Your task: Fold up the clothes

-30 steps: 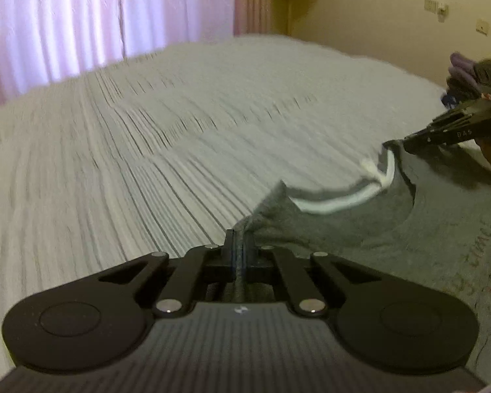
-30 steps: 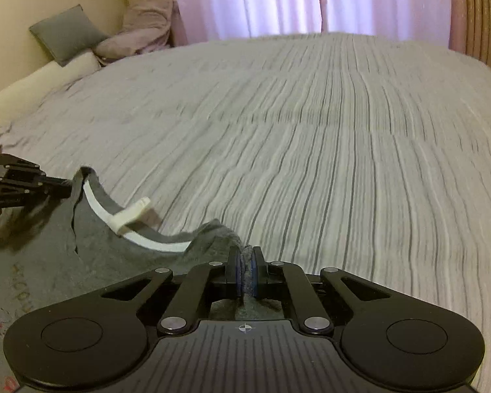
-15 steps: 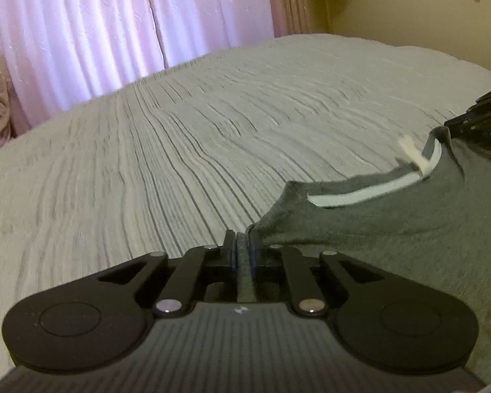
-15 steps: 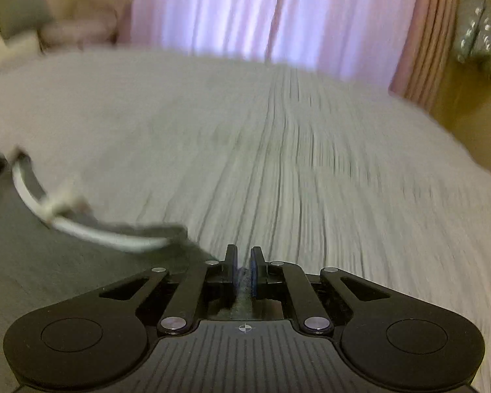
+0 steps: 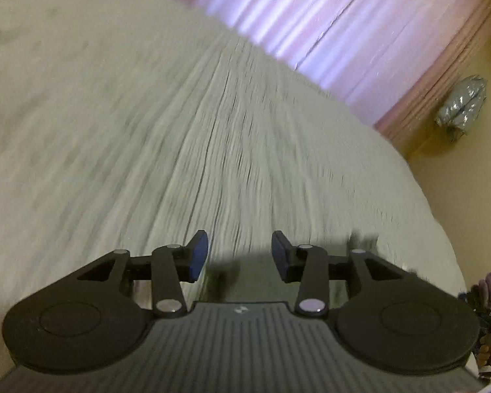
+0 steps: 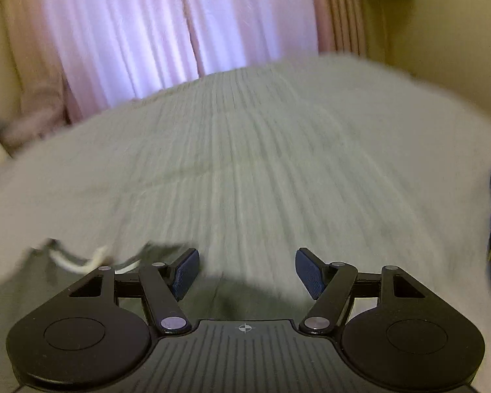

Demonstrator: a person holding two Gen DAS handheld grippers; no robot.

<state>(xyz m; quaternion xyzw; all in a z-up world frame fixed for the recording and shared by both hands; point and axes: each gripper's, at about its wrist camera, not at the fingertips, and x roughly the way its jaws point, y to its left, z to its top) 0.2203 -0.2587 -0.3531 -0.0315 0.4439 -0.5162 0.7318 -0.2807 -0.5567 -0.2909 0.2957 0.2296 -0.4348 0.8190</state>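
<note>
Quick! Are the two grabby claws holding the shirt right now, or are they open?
Left gripper: open, nothing between its fingers.
Right gripper: open, holding nothing; the grey shirt lies beside it.

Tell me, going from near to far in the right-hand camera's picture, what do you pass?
Right claw, standing open → striped bedspread → pink curtains.

Striped grey bedspread (image 5: 212,137) covers bed, blurred. Pink curtains (image 6: 140,32) behind, lit from outside. Cream wall (image 5: 468,177) at right. Silvery crumpled object (image 5: 463,106) against wall; identity unclear.
</note>
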